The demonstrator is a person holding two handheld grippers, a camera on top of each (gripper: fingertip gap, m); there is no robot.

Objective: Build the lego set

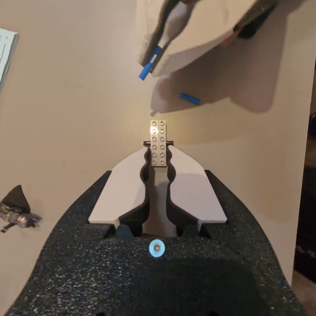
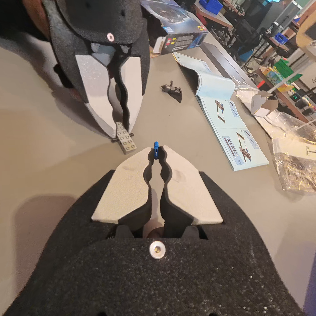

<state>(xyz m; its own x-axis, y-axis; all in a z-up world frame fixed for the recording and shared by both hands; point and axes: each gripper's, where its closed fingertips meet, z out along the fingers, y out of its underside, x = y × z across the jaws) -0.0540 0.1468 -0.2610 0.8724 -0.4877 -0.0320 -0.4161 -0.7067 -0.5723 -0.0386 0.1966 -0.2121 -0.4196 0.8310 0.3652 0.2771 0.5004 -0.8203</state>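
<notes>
My left gripper [image 1: 158,150] is clamped on a grey studded plate [image 1: 158,143], both pads pressing its long edges; the plate sticks forward past the fingertips, and a thin black pin [image 1: 145,143] crosses beneath it, poking out on either side. My right gripper [image 2: 156,150] is closed on a small blue peg [image 2: 156,149], whose tip juts out just beyond the fingertips.

The left wrist view looks straight down on the beige table [image 1: 77,119] and gives me a second blue peg [image 1: 189,98] lying loose in the right gripper's shadow, which I cannot find in the right wrist view. It also catches a dark toy figure [image 1: 17,217] at its left edge and the corner of a booklet.

The right wrist view is the one that shows the surroundings: the open instruction booklet [image 2: 239,128] to the right, a torn dark box [image 2: 179,30] behind it, clear plastic bags [image 2: 294,162] and a ripped grey carton [image 2: 263,104]. There the plate's near end appears to rest on the table, just beside the held peg.
</notes>
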